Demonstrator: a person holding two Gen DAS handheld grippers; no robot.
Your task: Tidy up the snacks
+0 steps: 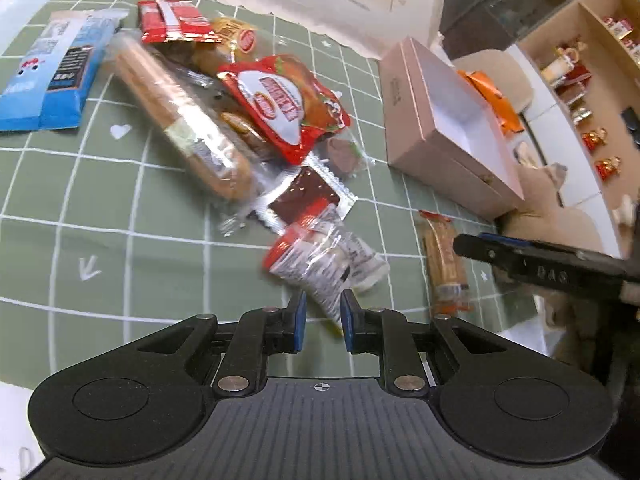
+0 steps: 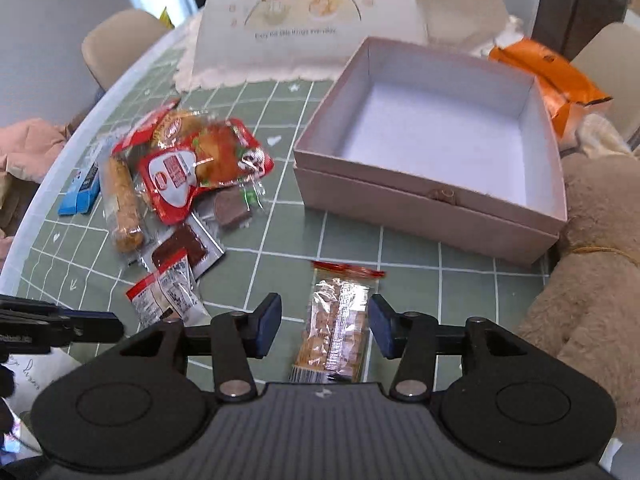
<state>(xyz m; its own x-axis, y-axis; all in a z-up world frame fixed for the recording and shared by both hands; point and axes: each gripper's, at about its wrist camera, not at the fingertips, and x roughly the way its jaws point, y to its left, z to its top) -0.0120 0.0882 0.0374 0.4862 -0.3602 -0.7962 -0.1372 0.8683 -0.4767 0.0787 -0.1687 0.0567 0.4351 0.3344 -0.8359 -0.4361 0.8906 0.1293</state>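
Note:
My left gripper is shut on the lower end of a small clear snack packet with a red and white label, just above the green grid mat. My right gripper stands open astride a clear cracker packet that lies flat on the mat; its pads do not touch it. An open, empty pink box sits beyond it to the right. The snack pile holds a red burger pouch, a long bread stick, a chocolate wafer and a blue bar.
A white cartoon-printed cover stands behind the pile. An orange bag lies past the box, and a beige plush toy crowds the right side. The table's white rim curves along the left. A beige chair stands beyond.

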